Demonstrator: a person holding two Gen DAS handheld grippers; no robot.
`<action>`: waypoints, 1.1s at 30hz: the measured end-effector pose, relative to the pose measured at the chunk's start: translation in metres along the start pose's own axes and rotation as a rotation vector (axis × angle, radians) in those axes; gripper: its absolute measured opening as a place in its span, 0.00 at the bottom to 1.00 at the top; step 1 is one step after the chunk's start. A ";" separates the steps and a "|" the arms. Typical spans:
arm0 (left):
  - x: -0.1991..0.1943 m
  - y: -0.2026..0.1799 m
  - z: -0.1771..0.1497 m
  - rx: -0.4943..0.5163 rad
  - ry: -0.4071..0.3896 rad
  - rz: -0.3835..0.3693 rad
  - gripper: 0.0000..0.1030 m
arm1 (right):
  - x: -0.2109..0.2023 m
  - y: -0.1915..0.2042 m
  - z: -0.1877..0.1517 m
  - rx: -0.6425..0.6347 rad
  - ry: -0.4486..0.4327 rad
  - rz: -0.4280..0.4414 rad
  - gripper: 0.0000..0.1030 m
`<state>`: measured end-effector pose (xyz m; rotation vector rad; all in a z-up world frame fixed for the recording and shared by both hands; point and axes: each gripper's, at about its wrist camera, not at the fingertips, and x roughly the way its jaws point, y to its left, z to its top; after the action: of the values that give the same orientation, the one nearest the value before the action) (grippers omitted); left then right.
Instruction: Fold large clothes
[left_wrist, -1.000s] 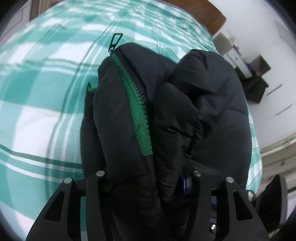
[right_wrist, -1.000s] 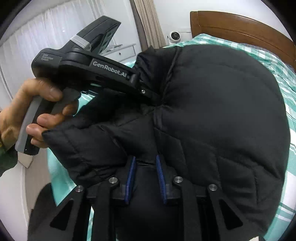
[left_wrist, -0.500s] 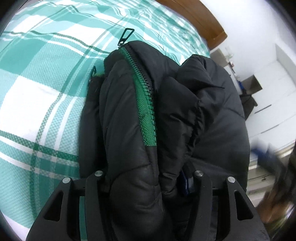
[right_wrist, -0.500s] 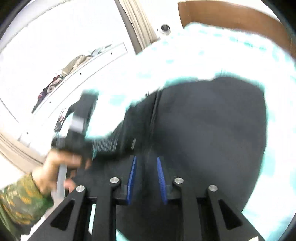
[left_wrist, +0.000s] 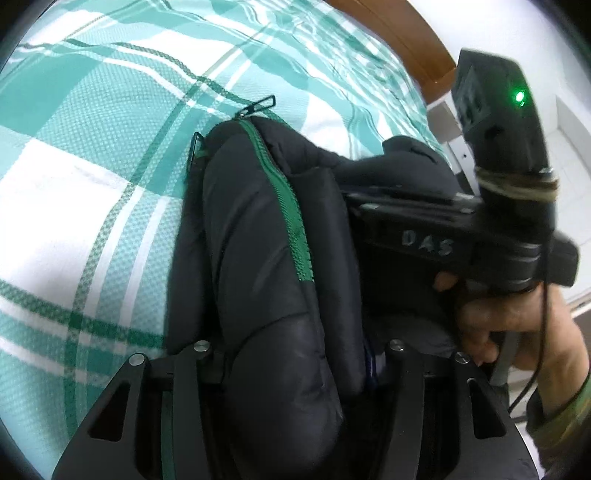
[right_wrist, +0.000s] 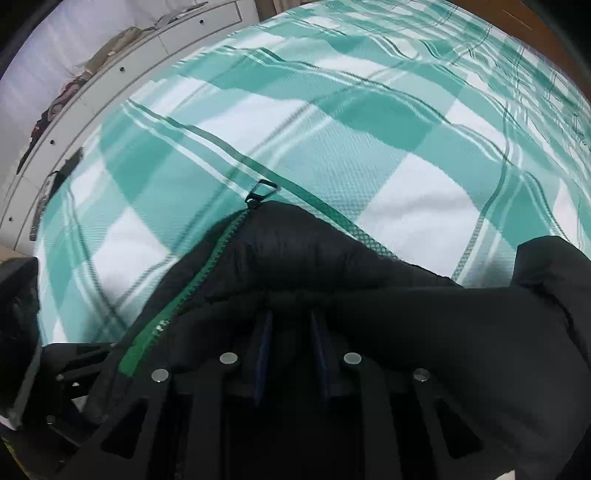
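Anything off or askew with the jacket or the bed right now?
Nothing damaged or spilled. The black puffer jacket is bunched in a thick wad, not flat, with both grippers' fingers clamped on it. Its green zipper runs crooked, and the pull tab lies on the plaid bedsheet.

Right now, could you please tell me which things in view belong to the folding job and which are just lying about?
Job:
- jacket, bunched, with green zipper
- left tool, clamped on it
- right tool, clamped on it
- bed, under the jacket

Lying about:
- headboard
- dresser with clothes piled on top
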<state>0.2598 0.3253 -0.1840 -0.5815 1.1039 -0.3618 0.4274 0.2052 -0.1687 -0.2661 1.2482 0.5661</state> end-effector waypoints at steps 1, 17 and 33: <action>0.001 0.000 0.001 -0.003 -0.002 0.002 0.52 | 0.002 -0.003 -0.001 0.011 -0.010 0.010 0.18; -0.013 -0.010 -0.010 0.019 -0.002 0.031 0.53 | -0.184 0.006 -0.181 -0.072 -0.206 0.052 0.22; -0.050 -0.059 -0.027 0.069 -0.073 0.212 0.72 | -0.186 -0.007 -0.280 0.104 -0.306 0.060 0.69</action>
<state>0.2149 0.2986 -0.1212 -0.4087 1.0674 -0.1930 0.1651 0.0147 -0.0804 -0.0512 0.9872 0.5678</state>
